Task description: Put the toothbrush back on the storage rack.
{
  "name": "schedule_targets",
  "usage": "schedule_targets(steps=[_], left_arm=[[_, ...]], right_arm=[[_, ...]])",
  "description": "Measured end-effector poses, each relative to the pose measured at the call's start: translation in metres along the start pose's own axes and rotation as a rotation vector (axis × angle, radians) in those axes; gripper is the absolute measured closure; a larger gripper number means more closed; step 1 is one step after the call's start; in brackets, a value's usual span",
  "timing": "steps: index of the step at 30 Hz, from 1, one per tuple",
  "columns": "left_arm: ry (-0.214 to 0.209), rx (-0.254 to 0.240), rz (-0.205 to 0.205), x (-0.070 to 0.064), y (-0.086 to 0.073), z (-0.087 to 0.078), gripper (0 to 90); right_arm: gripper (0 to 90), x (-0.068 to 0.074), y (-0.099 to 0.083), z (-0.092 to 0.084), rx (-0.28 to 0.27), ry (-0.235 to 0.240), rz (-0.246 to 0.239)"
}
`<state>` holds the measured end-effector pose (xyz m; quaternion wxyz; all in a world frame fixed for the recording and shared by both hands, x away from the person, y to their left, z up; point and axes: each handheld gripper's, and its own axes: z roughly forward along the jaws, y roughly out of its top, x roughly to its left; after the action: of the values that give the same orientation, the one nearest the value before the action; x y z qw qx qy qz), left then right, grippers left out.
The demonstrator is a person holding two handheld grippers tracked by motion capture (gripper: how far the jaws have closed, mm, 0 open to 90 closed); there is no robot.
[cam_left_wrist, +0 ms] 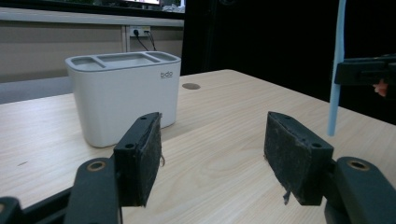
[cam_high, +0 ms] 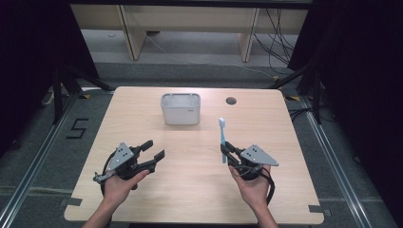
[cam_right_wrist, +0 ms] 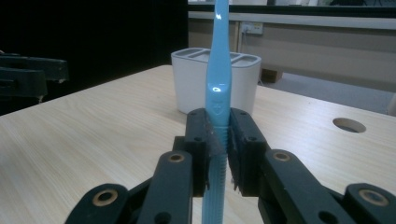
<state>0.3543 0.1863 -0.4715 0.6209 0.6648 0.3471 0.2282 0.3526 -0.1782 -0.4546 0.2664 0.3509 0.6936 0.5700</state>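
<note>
The right hand-held gripper (cam_right_wrist: 218, 154) clamps the blue toothbrush (cam_right_wrist: 218, 98) upright, the left hand-held gripper (cam_left_wrist: 212, 158) gapes empty; best lower it straight into the white holder (cam_high: 180, 109).

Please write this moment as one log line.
right tool: shut on toothbrush, upright | left tool: open, empty | holder: far side of table

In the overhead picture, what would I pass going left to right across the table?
Left gripper, open → white holder farther back → blue toothbrush, clamped upright in the right gripper → small round hole in the table.
</note>
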Motion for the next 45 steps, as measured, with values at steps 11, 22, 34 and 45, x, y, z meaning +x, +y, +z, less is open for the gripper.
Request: schedule_targets(steps=[11, 22, 34, 45], left_arm=[[-0.055, -0.018, 0.000, -0.011, 0.015, 0.012, 37.1], [-0.099, -0.024, -0.001, -0.021, 0.027, 0.028, 37.9], [-0.145, -0.021, 0.011, -0.032, 0.035, 0.041, 41.1], [-0.202, -0.016, -0.001, -0.044, 0.045, 0.055, 44.8]], right_arm=[[79.0, 0.013, 0.005, 0.012, -0.016, 0.032, -0.023], [79.0, 0.024, 0.007, 0.022, -0.020, 0.062, -0.017], [79.0, 0.033, 0.006, 0.030, -0.012, 0.081, -0.036], [79.0, 0.043, 0.006, 0.036, 0.002, 0.092, -0.033]])
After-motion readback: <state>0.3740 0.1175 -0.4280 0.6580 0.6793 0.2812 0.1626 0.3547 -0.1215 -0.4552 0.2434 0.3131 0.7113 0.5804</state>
